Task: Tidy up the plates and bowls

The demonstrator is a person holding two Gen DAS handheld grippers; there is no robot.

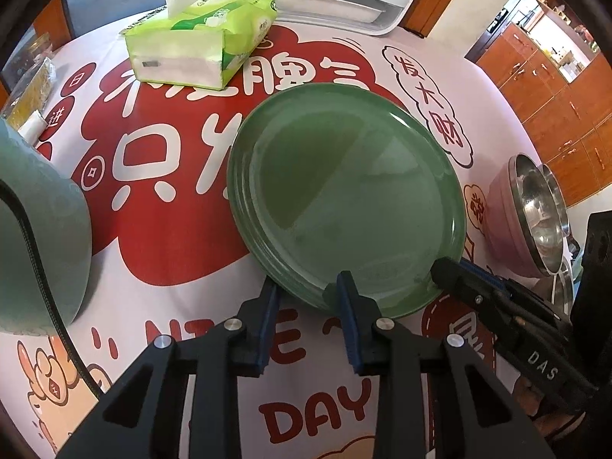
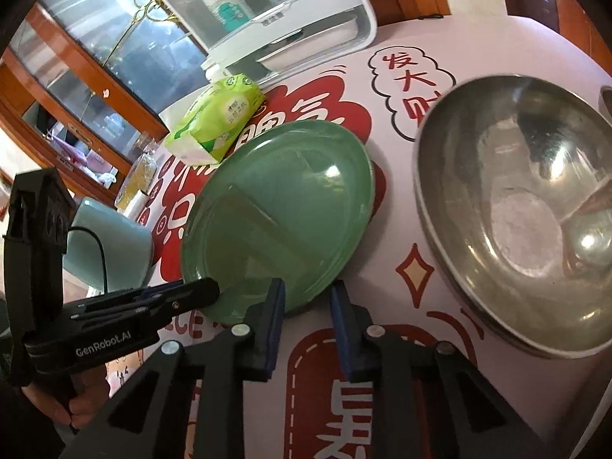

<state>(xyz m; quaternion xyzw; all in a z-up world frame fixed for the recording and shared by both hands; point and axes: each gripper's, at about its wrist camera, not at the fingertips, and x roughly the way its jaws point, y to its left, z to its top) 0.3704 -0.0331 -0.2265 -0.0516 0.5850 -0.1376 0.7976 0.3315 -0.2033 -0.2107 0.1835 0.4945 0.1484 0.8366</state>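
We hold the left gripper (image 1: 310,287) at the near rim of the green plate stack (image 1: 344,191); its jaws clamp that rim. The right gripper (image 2: 308,290) meets the same stack (image 2: 279,214) at its near edge, jaws likewise pinched on the rim. To the right of our right gripper sits the steel bowl (image 2: 524,206), apart from the plates. Beyond both grippers lies the tissue pack (image 1: 199,38) on the printed tablecloth (image 1: 153,275).

Stacked green plates (image 1: 344,187), steel bowls (image 2: 528,206) beside
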